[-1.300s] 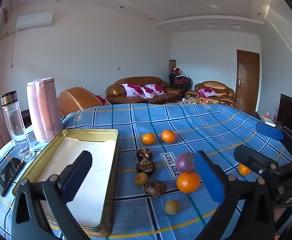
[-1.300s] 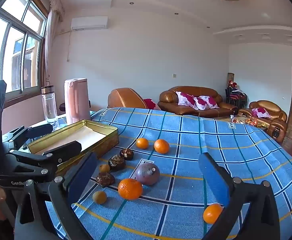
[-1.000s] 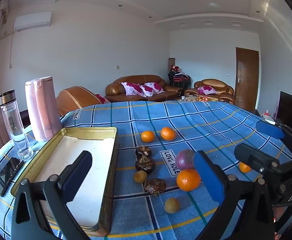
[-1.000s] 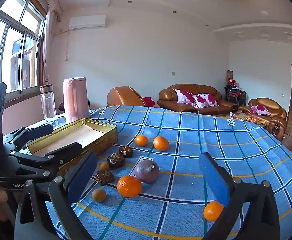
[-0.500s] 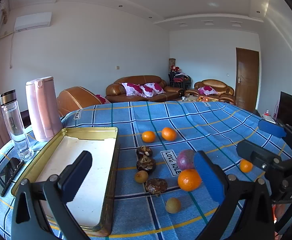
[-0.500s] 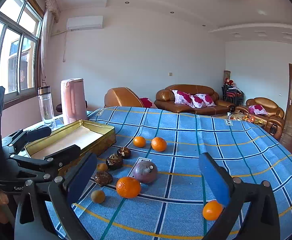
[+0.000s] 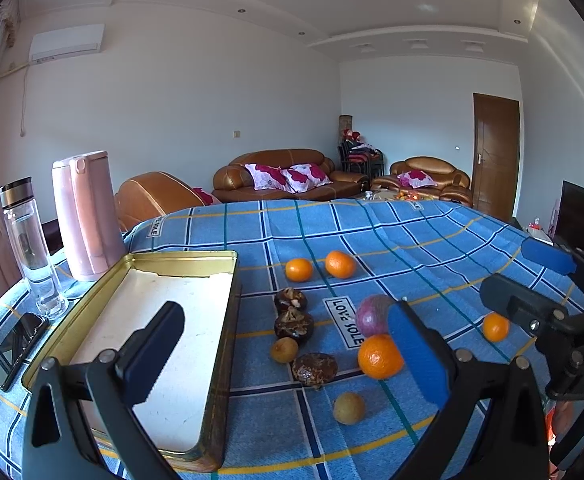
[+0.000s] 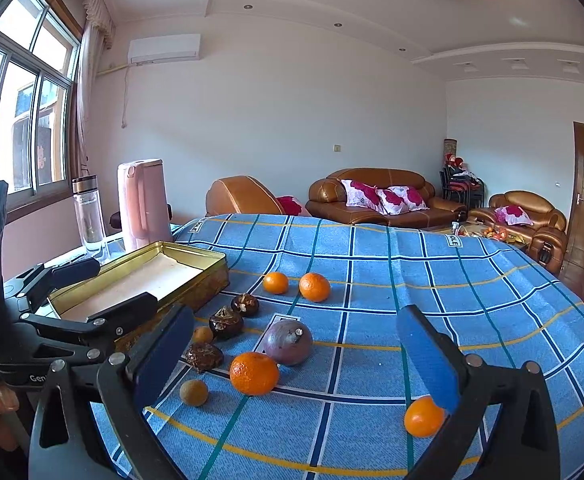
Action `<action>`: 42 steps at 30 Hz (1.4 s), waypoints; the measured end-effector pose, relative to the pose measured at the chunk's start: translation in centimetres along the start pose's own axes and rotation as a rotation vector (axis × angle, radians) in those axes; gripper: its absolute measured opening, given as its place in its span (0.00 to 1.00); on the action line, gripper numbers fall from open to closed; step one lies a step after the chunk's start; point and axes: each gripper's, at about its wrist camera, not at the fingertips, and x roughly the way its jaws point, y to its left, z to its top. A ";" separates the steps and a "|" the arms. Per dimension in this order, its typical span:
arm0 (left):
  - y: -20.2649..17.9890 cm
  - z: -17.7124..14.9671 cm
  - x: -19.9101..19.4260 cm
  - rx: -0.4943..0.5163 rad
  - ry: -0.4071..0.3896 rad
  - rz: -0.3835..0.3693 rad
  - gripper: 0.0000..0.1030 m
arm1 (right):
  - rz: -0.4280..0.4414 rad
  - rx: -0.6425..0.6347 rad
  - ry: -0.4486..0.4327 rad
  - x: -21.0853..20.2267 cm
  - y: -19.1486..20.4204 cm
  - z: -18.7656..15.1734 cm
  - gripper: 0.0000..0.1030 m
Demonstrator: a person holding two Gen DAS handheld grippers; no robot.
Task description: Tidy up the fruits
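While your left claw (image 7: 288, 354) hangs wide open with nothing between its pads, it sits low over the near edge of the tabletop (image 7: 391, 236), its left finger in front of the gold tin tray (image 7: 228, 320) and its right finger in front of a large orange (image 7: 379, 356). Your right claw (image 8: 295, 350) is spread wide too, gripping nothing, and it frames that same large orange (image 8: 254, 373) and the purple fruit (image 8: 288, 341) just behind it; the two look to be touching, though the angle makes that hard to judge. A small orange (image 8: 423, 416) lies apart by your right claw's right finger. Left of the large orange sit three dark brown fruits (image 7: 292, 322) in a loose line, with two small tan fruits (image 7: 348, 408) near them. Farther back, two oranges (image 7: 319, 267) rest side by side on the blue checked cloth. The tray holds no fruit and lies at the left of the tabletop. Behind it stand a pink kettle (image 7: 86, 214) and a clear bottle (image 7: 32, 248), with a phone (image 7: 14, 350) flat beside the tray.
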 end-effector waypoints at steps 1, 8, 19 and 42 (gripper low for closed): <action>0.0 0.0 0.0 0.000 0.001 0.000 1.00 | 0.000 0.001 0.000 0.0 0.0 0.0 0.99; 0.1 -0.2 0.2 0.002 0.001 0.003 1.00 | 0.002 -0.001 0.005 0.0 0.1 -0.2 0.99; 0.1 -0.1 0.2 0.002 0.001 0.003 1.00 | 0.002 0.001 0.007 0.1 0.1 -0.3 0.99; -0.9 -1.6 1.6 0.034 0.060 -0.022 1.00 | -0.067 0.033 0.049 0.9 -2.7 -2.7 0.99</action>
